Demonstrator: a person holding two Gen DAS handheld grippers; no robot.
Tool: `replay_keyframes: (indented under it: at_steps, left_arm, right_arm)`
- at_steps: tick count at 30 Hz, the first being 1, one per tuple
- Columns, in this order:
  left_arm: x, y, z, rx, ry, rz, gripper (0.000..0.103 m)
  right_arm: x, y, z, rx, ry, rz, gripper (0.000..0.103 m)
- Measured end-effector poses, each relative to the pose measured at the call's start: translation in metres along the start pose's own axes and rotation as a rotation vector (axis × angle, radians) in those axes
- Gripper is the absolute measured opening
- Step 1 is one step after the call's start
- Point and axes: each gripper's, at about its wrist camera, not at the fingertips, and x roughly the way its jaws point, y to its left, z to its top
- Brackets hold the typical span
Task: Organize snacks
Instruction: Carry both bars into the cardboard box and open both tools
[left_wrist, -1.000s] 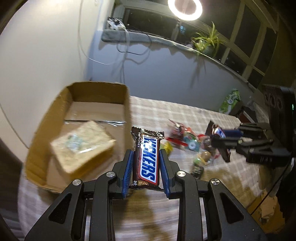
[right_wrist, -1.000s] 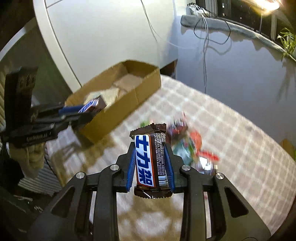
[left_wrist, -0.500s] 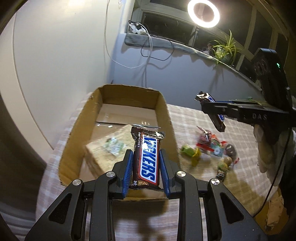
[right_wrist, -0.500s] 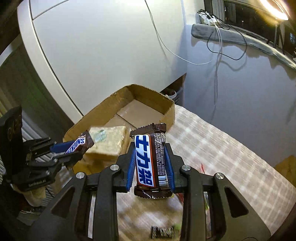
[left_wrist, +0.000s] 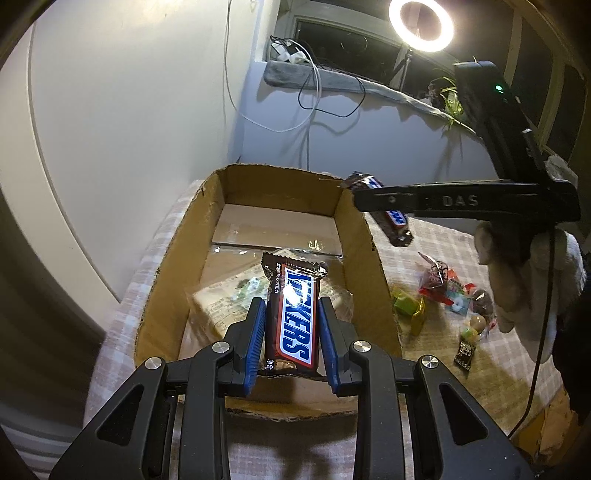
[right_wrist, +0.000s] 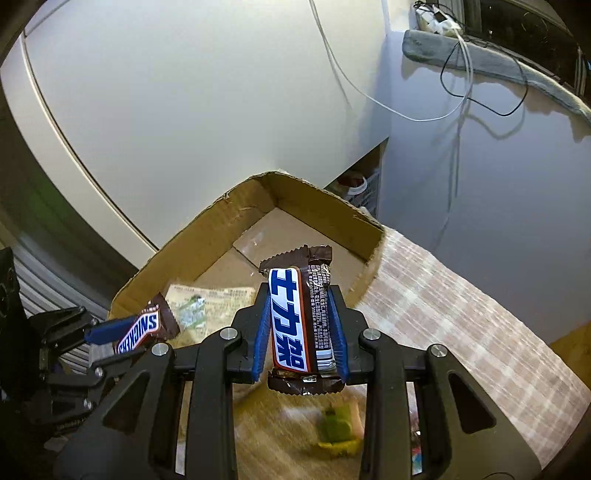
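A: Left wrist view: the left gripper (left_wrist: 291, 334) is clamped on a chocolate bar (left_wrist: 295, 317), blue pads (left_wrist: 255, 339) pressing its long edges. The bar's long axis runs straight ahead along the fingers, its crimped end pointing away.

B: And the cardboard box (left_wrist: 369, 258)?

A: Directly ahead of and below that gripper. The bar hangs over the near half of the box, above a flat pale packet (left_wrist: 225, 302) lying on the box floor. I'd say release there drops it onto the packet or just beside it.

B: What about the other one?

A: The right gripper (right_wrist: 301, 332) is likewise closed on a second chocolate bar (right_wrist: 299, 321), lengthwise between its pads, with the printed label facing the camera. From its view the box (right_wrist: 236, 218) lies ahead and to its left; the bar sits over the box's near right edge, not yet clearly inside.

B: So which is nearer?

A: The left, by my reading. In the left view the right gripper (left_wrist: 373, 201) comes in from the right side, with its bar (left_wrist: 391, 218) just outside the box wall, tilted down.

B: Poses?

A: Both point steeply downward towards the box. The loose sweets (left_wrist: 447, 295) remain on the checked tablecloth (left_wrist: 491, 369), to the right of the left gripper, outside the box.
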Motion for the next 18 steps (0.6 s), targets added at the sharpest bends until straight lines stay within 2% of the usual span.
replay_keyframes:
  at_steps: [12,13,15,16,18]
  left_arm:
    - [0.005,0.000,0.004,-0.006,0.008,0.018,0.028]
    - [0.005,0.000,0.004,-0.005,0.008,0.020,0.032]
    - [0.004,0.000,0.005,-0.002,0.001,0.030,0.043]
    - [0.003,0.001,0.005,-0.004,-0.003,0.033,0.044]
    - [0.000,0.002,0.007,-0.006,-0.010,0.039,0.044]
  right_arm:
    - [0.026,0.008,0.011,-0.010,0.020,0.019,0.030]
    - [0.026,0.009,0.012,-0.011,0.020,0.019,0.033]
    - [0.025,0.010,0.013,-0.015,0.013,0.016,0.048]
    - [0.024,0.011,0.014,-0.016,0.003,0.013,0.058]
    - [0.021,0.012,0.015,-0.017,-0.012,0.010,0.060]
